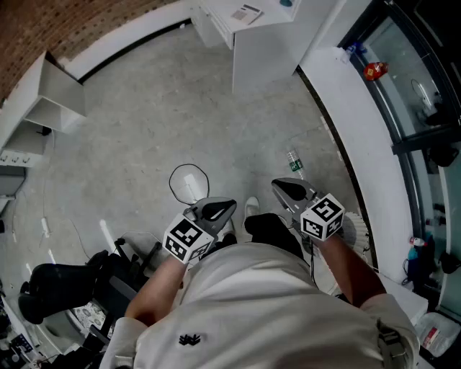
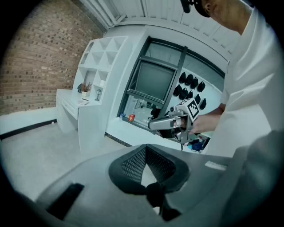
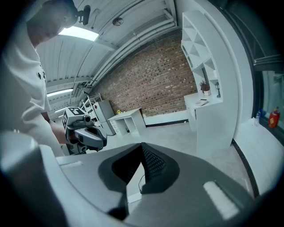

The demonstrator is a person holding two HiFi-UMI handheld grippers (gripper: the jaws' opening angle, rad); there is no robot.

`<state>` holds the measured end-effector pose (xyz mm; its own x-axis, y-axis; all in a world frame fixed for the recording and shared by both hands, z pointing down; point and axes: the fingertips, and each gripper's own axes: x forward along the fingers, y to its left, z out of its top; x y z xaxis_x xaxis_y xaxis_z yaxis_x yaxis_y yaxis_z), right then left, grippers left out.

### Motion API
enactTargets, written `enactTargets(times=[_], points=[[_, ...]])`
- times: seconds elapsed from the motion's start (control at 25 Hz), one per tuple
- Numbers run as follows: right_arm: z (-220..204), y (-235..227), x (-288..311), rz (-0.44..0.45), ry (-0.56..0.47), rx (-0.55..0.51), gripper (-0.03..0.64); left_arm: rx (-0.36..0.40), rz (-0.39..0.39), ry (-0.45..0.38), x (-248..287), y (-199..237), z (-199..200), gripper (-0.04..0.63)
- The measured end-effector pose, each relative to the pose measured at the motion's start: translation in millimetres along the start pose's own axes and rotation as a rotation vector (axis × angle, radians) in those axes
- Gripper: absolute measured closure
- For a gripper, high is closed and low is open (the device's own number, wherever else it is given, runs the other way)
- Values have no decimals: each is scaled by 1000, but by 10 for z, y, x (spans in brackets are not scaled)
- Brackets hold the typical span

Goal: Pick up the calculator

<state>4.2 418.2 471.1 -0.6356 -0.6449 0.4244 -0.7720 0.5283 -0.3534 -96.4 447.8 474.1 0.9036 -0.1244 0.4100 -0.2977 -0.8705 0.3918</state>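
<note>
Although the task names a calculator, none can be made out in any view, so its bearing, long axis and nearer hand can't be read. Head view: person stands over grey floor (image 1: 144, 122), w/ L gripper (image 1: 216, 210) and R gripper (image 1: 291, 190) side by side at the waist, both tipped slightly down. White desk (image 1: 268, 54) lies ahead, well apart from both, somewhat nearer the R side. A flat item (image 1: 246, 13) on the desk top is too small to identify; judged the likeliest spot to check. Jaws: L tips meet, nothing between; R fully together, also empty. Neither touches anything. A bottle (image 1: 294, 163) stands near R gripper, a cable loop (image 1: 189, 184) near L.
</note>
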Motion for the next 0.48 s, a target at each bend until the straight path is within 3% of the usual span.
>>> enactTargets(times=[0.28,0.48], points=[[-95,48,-32,22,5,-13,606,15,17,-4,18,-18,22,591],[32,-201,-179,65,13,-35,604,17,48,-32,295,-105,300,591]])
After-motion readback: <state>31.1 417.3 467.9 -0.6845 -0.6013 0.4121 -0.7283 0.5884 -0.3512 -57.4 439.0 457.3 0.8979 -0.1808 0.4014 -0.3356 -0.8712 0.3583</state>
